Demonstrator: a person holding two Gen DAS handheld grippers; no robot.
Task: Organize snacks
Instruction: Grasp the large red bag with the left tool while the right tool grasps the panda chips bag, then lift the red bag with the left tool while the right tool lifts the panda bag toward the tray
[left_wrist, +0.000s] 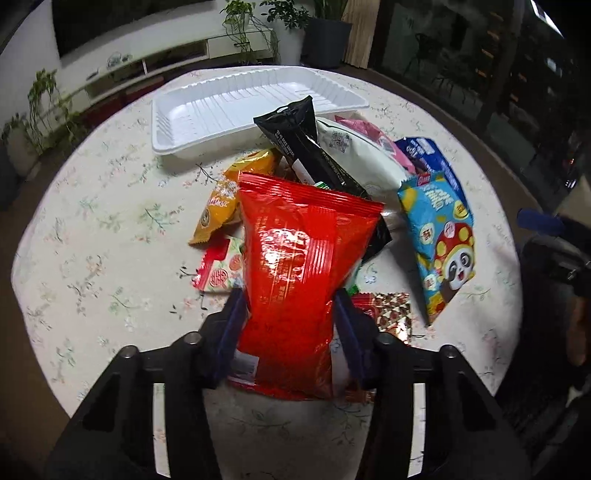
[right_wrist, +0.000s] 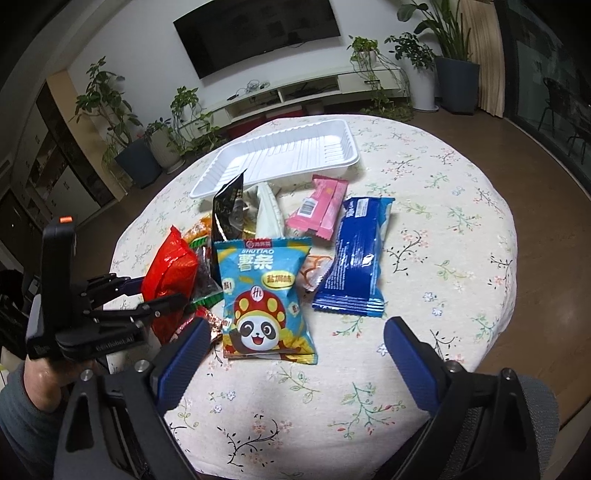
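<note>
My left gripper (left_wrist: 290, 306) is shut on a red snack bag (left_wrist: 299, 266), its blue pads pressing both sides; the bag is lifted over the pile. It also shows in the right wrist view (right_wrist: 170, 273), held by the left gripper (right_wrist: 155, 295). A white tray (left_wrist: 240, 107) lies empty at the far side of the table, also seen in the right wrist view (right_wrist: 284, 158). My right gripper (right_wrist: 295, 354) is open and empty, just in front of a blue panda chip bag (right_wrist: 266, 295).
Other snacks lie in a pile: a black packet (left_wrist: 306, 151), a white bag (left_wrist: 362, 155), a yellow packet (left_wrist: 229, 195), a pink packet (right_wrist: 321, 206), a dark blue packet (right_wrist: 358, 254). The round table has a floral cloth (right_wrist: 443, 236). Plants and a TV unit stand behind.
</note>
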